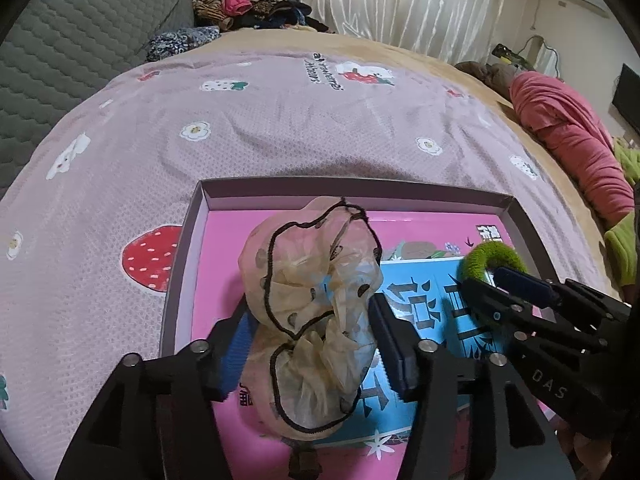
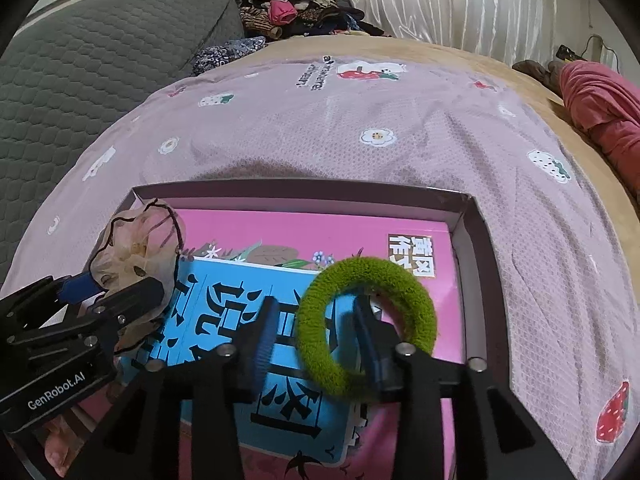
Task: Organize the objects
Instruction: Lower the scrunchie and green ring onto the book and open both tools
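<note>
Two hair ties over a shallow box on a bed

Left wrist view: the left gripper [image 1: 308, 320] has its jaws apart – the sheer beige scrunchie [image 1: 308, 300] sits loose between them, over the box [image 1: 400, 196] (pink and blue print inside). Right wrist view: the right gripper [image 2: 316, 320] is parted too, one finger [image 2: 370, 336] poking through the green hair tie [image 2: 366, 328] – over the same box, on a pink bedspread [image 2: 320, 132].

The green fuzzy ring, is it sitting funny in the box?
A little. The green ring is threaded over one finger of the right gripper, propped up at a tilt above the pink book in the box, not lying flat. The beige scrunchie stands bunched between the left gripper's open fingers.
</note>
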A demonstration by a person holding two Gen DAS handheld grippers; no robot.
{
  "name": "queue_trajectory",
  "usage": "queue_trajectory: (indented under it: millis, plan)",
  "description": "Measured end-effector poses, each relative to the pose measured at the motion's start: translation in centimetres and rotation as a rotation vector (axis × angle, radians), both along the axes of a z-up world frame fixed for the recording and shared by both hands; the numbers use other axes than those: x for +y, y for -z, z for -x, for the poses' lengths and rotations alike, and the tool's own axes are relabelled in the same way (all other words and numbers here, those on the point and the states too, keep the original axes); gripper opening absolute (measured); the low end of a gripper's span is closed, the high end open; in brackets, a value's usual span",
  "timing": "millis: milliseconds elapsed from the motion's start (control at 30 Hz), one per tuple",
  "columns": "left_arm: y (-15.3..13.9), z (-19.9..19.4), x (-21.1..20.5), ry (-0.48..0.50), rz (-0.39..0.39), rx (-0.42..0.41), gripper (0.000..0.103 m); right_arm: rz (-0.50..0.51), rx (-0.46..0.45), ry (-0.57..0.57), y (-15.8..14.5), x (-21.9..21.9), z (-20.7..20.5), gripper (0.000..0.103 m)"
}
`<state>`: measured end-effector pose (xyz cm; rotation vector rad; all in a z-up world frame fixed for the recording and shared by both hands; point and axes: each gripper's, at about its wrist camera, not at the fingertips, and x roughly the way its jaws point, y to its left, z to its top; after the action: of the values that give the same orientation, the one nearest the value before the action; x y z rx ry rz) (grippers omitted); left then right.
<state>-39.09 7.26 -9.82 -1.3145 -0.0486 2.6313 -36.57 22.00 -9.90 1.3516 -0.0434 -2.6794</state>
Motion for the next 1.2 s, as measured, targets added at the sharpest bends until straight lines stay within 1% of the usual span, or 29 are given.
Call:
queue_trajectory:
  millis: [67, 100, 167, 300, 433, 567, 600, 667, 700, 767, 800, 867, 967, 1033, 1133, 1200]
  plan:
    - [-0.1, 0.0, -0.2, -0.002, -0.004, -0.001, 0.063, 0.001, 0.007, 0.005, -0.3, 0.0, -0.2, 0.042]
    - [-0.2, 0.0, -0.2, -0.005, -0.007, -0.001, 0.068, 0.003, 0.012, 0.009, -0.5, 0.1, -0.2, 0.044]
    - [-0.4, -0.1, -0.3, -0.006, -0.012, 0.003, 0.074, 0.005, 0.022, 0.014, -0.9, 0.2, -0.4, 0.051]
    - [-0.9, -0.3, -0.5, -0.007, -0.03, 0.01, 0.074, 0.016, 0.036, 0.02, -1.7, 0.4, -0.9, 0.054]
    - [-1.0, -0.4, -0.7, -0.007, -0.029, 0.01, 0.075, 0.027, 0.058, 0.022, -2.5, 0.5, -1.4, 0.062]
    - [-1.9, -0.8, -1.3, -0.017, -0.051, 0.02, 0.077, 0.041, 0.084, 0.028, -3.7, 0.6, -2.2, 0.066]
    - [-2.2, -1.0, -1.5, -0.02, -0.057, 0.028, 0.078, 0.046, 0.097, 0.029, -4.2, 0.6, -2.5, 0.067]
    - [-3.1, -1.5, -2.0, -0.029, -0.067, 0.052, 0.079, 0.052, 0.127, 0.031, -5.4, 0.7, -3.2, 0.076]
    - [-3.7, -1.8, -2.2, -0.033, -0.074, 0.068, 0.08, 0.059, 0.143, 0.031, -6.1, 0.7, -3.6, 0.077]
    - [-4.7, -2.5, -2.6, -0.039, -0.082, 0.096, 0.082, 0.083, 0.177, 0.025, -7.4, 0.8, -4.6, 0.086]
    - [-5.2, -3.0, -2.7, -0.039, -0.087, 0.107, 0.084, 0.093, 0.195, 0.025, -8.2, 0.8, -5.0, 0.087]
    - [-6.1, -3.9, -2.8, -0.031, -0.101, 0.124, 0.084, 0.094, 0.228, 0.033, -9.5, 0.8, -6.0, 0.092]
    - [-7.5, -5.7, -3.1, -0.036, -0.096, 0.159, 0.084, 0.095, 0.268, 0.028, -11.4, 0.6, -7.6, 0.093]
    - [-8.2, -6.7, -3.4, -0.034, -0.096, 0.172, 0.085, 0.096, 0.311, 0.021, -13.0, 0.3, -9.0, 0.095]
    - [-9.6, -8.7, -4.1, -0.03, -0.112, 0.194, 0.085, 0.093, 0.364, 0.017, -15.2, 0.1, -11.0, 0.1]
    - [-10.5, -9.8, -4.5, -0.037, -0.118, 0.212, 0.085, 0.089, 0.388, 0.01, -16.3, -0.1, -12.5, 0.1]
